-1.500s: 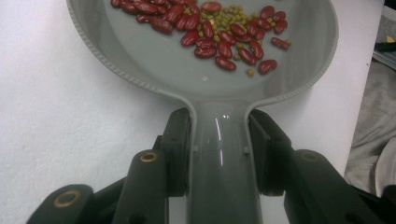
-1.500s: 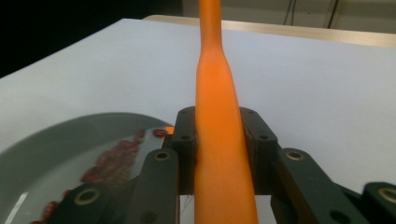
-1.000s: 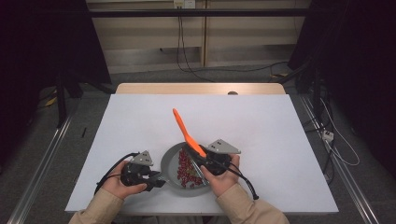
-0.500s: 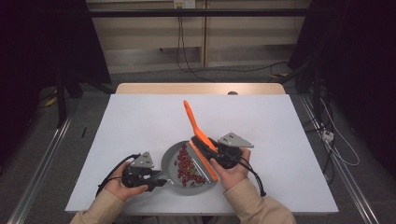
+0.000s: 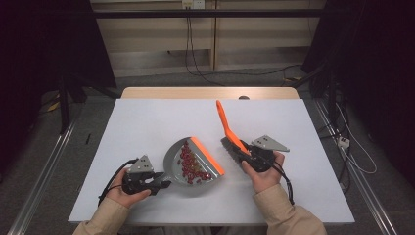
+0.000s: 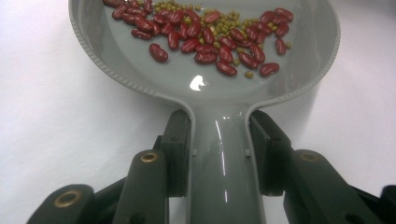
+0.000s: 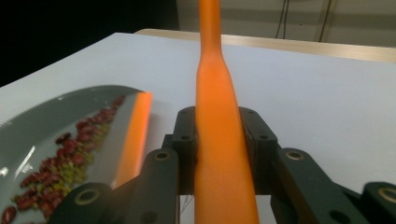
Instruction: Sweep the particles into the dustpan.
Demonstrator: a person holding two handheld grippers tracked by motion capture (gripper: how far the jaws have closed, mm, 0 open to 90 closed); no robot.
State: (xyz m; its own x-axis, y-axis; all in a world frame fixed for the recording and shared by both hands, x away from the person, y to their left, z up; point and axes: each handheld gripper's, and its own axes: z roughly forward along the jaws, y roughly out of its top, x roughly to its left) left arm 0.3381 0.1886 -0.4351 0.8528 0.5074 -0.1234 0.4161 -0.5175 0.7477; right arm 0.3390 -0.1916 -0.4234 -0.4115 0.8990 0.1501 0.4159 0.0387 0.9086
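Nearest to us, our left gripper point(image 5: 159, 184) has its jaws closed on the grey handle of the dustpan point(image 5: 193, 161), which lies flat on the white table point(image 5: 147, 122). Red beans point(image 6: 205, 32) and small green ones lie in the pan, behind its orange lip. Just beside the dustpan, to its right, our right gripper point(image 5: 244, 154) clamps the orange brush point(image 5: 229, 128). Its handle points up and away from us, and its bristles are near the table.

Both forearms enter from the near edge; the left gripper point(image 5: 164, 184) and the right gripper point(image 5: 243, 153) have their jaws clamped tight.
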